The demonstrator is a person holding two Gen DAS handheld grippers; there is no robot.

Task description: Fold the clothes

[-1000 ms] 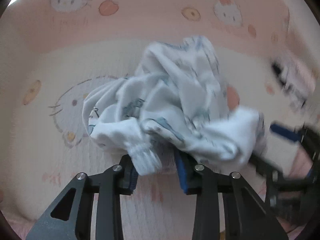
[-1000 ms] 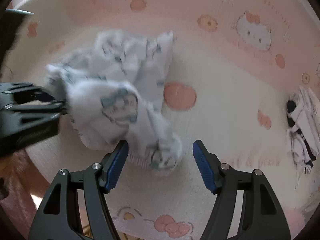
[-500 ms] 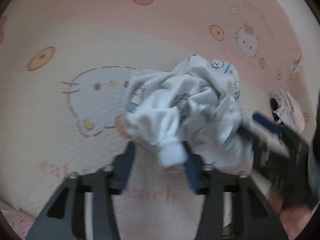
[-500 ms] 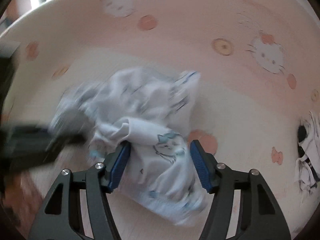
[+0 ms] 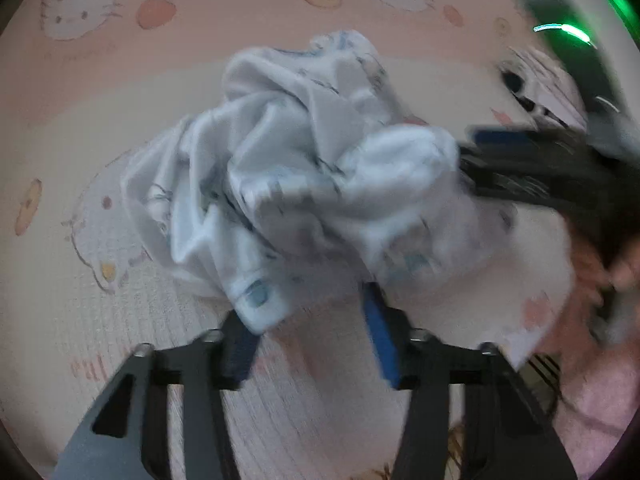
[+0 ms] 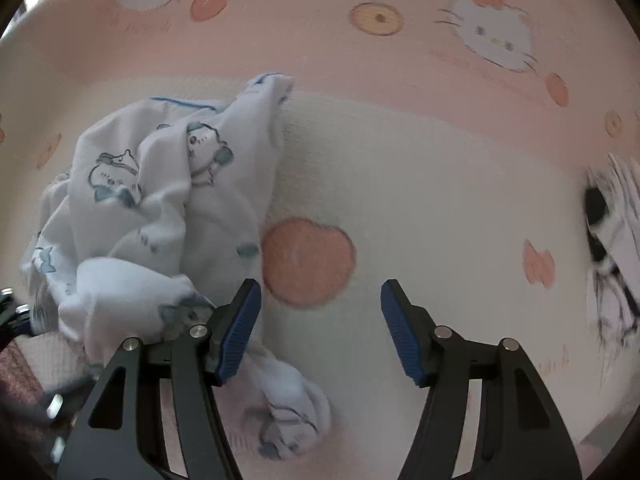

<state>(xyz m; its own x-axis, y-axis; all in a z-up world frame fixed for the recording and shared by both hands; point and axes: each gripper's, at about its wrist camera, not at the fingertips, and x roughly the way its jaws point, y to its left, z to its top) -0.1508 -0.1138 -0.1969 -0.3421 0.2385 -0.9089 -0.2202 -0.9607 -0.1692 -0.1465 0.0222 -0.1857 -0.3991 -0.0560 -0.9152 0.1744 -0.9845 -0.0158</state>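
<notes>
A crumpled white garment (image 5: 304, 168) with small blue animal prints lies bunched on the pink cartoon-cat mat (image 5: 120, 92). My left gripper (image 5: 304, 308) is open just in front of it, and a cuff (image 5: 260, 308) rests against its left finger. In the left wrist view my right gripper (image 5: 532, 172) shows as a dark blur at the garment's right side. In the right wrist view the garment (image 6: 152, 220) sits to the left. My right gripper (image 6: 320, 284) is open over bare mat. A fold of cloth passes under its left finger (image 6: 236, 332).
A second white garment with black markings (image 6: 612, 248) lies at the mat's right side, seen too in the left wrist view (image 5: 548, 92). An orange fruit print (image 6: 308, 260) lies between the right fingers. Pink fabric (image 5: 600, 420) and a blurred hand are at the lower right.
The right gripper has swung right off the garment, which now lies left of its fingers instead of between them. The left gripper's fingers have opened slightly; the bundle has shifted.
</notes>
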